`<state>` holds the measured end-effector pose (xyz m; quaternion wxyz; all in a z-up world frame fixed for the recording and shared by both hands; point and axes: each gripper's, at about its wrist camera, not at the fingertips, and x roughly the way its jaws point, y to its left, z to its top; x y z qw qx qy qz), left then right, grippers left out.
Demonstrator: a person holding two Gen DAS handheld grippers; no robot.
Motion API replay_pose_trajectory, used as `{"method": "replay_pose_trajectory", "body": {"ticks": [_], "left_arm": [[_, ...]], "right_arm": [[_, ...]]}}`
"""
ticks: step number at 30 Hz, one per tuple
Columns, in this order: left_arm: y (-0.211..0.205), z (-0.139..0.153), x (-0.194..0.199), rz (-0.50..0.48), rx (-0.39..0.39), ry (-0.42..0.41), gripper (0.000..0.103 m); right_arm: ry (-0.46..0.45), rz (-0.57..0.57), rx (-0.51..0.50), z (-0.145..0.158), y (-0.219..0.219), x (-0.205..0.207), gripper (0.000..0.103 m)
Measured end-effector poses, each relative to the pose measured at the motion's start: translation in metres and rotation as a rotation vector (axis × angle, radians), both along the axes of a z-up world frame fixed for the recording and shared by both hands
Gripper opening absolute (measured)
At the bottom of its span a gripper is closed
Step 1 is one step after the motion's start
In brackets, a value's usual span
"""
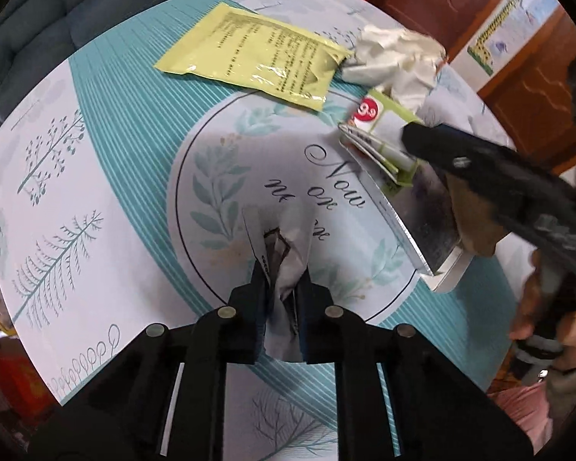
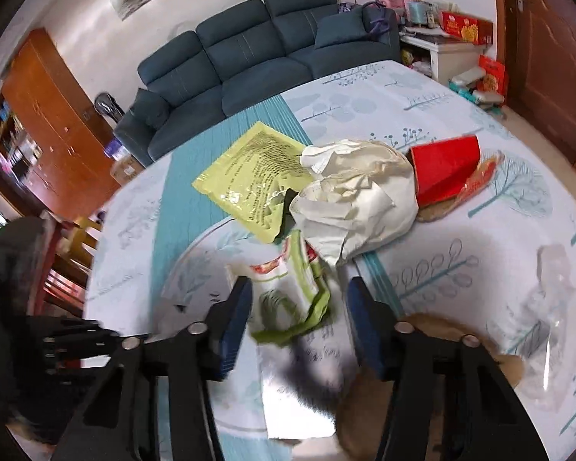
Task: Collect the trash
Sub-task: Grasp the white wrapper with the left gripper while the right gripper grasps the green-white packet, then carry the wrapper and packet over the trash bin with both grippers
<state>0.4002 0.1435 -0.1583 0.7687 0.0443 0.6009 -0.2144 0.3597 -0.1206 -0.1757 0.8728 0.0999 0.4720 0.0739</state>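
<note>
In the left wrist view my left gripper is shut on a crumpled white wrapper with dark print, just above the patterned tablecloth. My right gripper stands open over a green and white packet, which lies between its fingers with a gap on the right side. The left wrist view shows one black right finger over that packet. The packet rests partly on a silver sheet. Behind it lie a crumpled white paper and a yellow-green sachet.
A red box lies beyond the white paper, and clear plastic at the right. A brown piece lies under my right finger. A blue sofa stands past the table's far edge. A person's hand grips the right tool.
</note>
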Motion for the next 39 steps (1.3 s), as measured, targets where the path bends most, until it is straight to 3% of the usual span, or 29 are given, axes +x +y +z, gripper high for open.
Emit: {"method": "replay_pose_trajectory", "body": {"ticks": [2, 5, 13, 17, 24, 29, 39], "left_arm": [[0.005, 0.005, -0.001, 0.008, -0.008, -0.002, 0.011], [0.008, 0.01, -0.003, 0.019, -0.011, -0.008, 0.011], [0.021, 0.037, -0.027, 0.031, -0.029, -0.027, 0.011], [0.015, 0.06, -0.047, 0.012, -0.051, -0.048, 0.011], [-0.009, 0.105, -0.107, -0.064, -0.106, -0.086, 0.011], [-0.042, 0.127, -0.161, -0.149, -0.13, -0.099, 0.011], [-0.121, 0.135, -0.269, -0.271, -0.182, -0.132, 0.011]], "right_arm": [[-0.001, 0.019, -0.006, -0.003, 0.005, 0.004, 0.023], [-0.017, 0.04, -0.021, -0.002, 0.012, 0.002, 0.008], [-0.094, 0.071, 0.056, 0.032, 0.011, -0.042, 0.006], [-0.141, 0.055, 0.105, 0.06, -0.002, -0.085, 0.006], [-0.219, -0.024, 0.157, 0.101, -0.043, -0.193, 0.006], [-0.23, -0.121, 0.175, 0.109, -0.082, -0.274, 0.006], [-0.232, -0.292, 0.154, 0.097, -0.138, -0.42, 0.006]]}}
